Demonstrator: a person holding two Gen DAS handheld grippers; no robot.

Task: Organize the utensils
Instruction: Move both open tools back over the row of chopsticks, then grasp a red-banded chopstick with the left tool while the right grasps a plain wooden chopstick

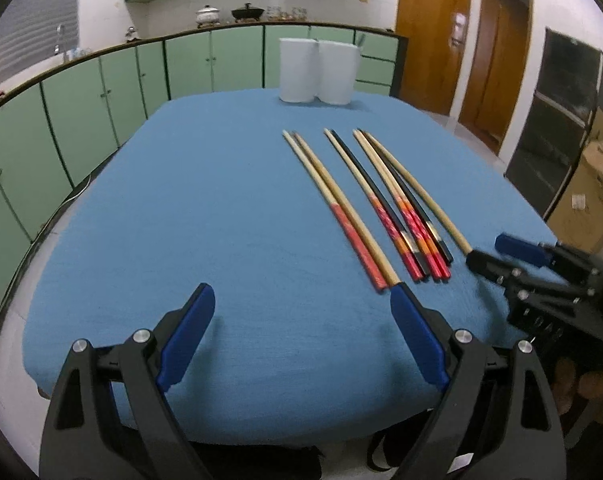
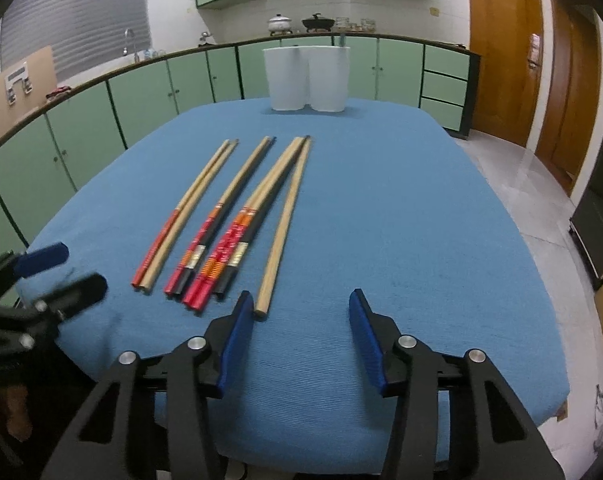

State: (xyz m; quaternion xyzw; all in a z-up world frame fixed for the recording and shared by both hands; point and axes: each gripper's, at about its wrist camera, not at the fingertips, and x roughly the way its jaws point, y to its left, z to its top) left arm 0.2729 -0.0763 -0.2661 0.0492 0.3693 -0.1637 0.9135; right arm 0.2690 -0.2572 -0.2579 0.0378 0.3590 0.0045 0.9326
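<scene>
Kitchen's blue-clothed table (image 2: 421, 240) holds chopsticks (image 2: 237, 220) and white holders (image 2: 305, 80).

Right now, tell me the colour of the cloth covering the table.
Blue cloth, plain and unpatterned; clearest in the right wrist view.

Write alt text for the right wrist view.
The open right gripper hovers low over a blue tablecloth, its left finger beside the near end of a plain wooden chopstick. More chopsticks lie alongside; two white containers stand at the far edge.
</scene>
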